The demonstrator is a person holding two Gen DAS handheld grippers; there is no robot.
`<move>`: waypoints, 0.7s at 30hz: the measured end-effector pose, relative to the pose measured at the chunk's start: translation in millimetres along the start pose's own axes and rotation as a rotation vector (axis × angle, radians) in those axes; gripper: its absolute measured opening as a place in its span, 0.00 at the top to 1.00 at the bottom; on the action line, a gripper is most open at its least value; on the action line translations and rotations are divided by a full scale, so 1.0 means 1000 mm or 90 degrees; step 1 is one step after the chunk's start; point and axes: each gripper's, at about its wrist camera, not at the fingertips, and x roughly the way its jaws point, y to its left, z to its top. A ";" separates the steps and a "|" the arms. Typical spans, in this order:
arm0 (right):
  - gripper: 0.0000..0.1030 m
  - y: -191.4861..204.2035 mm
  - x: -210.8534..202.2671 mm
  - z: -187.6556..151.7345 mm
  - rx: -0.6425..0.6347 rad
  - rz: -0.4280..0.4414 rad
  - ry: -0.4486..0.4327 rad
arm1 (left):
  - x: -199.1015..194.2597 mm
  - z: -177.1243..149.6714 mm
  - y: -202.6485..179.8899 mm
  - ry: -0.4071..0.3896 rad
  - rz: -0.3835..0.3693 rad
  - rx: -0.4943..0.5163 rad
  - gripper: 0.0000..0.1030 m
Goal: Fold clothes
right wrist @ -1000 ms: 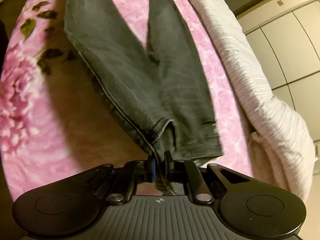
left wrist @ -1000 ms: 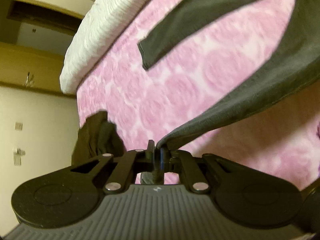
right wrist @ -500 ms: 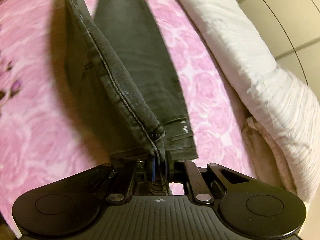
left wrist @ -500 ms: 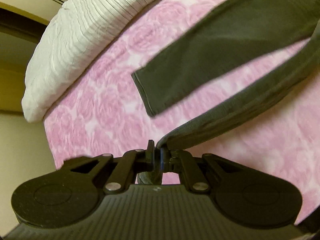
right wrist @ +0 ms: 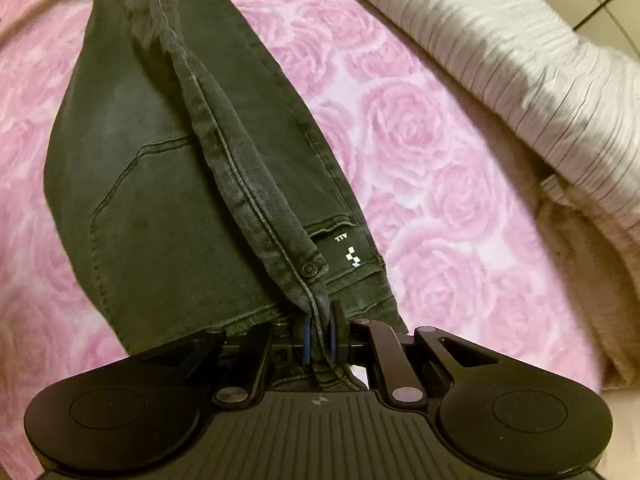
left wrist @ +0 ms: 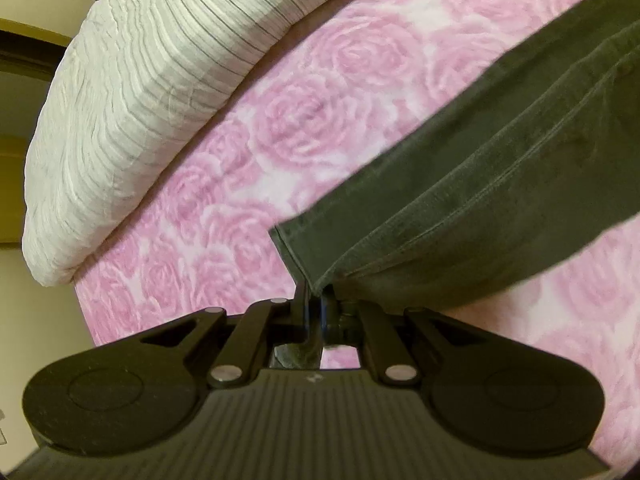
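Dark grey jeans, folded lengthwise, one leg laid over the other, lying on the pink rose-print blanket. Waist end toward the right-hand camera: waistband, rivet button and a small white-printed label all visible just ahead of the claw. Hem end toward the left-hand camera, leg cuffs stacked, upper one a shade off the lower.

Handling, as a judgement: denim, moderately heavy, soft but with body. Seams and waistband are thick and stiff, so they hold a pinch well and resist slipping. The cloth between will sag under its own weight if lifted by the ends only. Not fragile. Friction on the plush blanket is probably high, so dragging would likely bunch it; lifting clear looks better.

Best holds: waistband edge near the button, and the doubled hem. Both are already taken.

Right gripper: jaws pinched nearly together on the waistband fold, blue pads either side of the seam. Left gripper: jaws likewise closed down, clamped on the corner of the leg cuffs; a bit of dark cloth shows below the fingers.

Jeans rest low on the blanket or just above it; contact under the middle cannot be told.

Beyond the jeans, a ribbed white quilt lies rolled along the far side of the blanket. Pale cabinet fronts past that.
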 end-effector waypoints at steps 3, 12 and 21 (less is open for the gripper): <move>0.93 -0.015 0.008 0.003 0.030 0.022 -0.008 | 0.008 0.016 0.004 0.012 0.002 -0.002 0.96; 0.93 -0.063 0.038 0.017 0.107 0.044 -0.018 | 0.050 0.048 -0.002 0.037 0.051 -0.010 0.89; 0.53 -0.079 0.063 0.018 0.271 -0.055 -0.011 | 0.068 0.050 -0.027 0.011 0.088 -0.013 0.72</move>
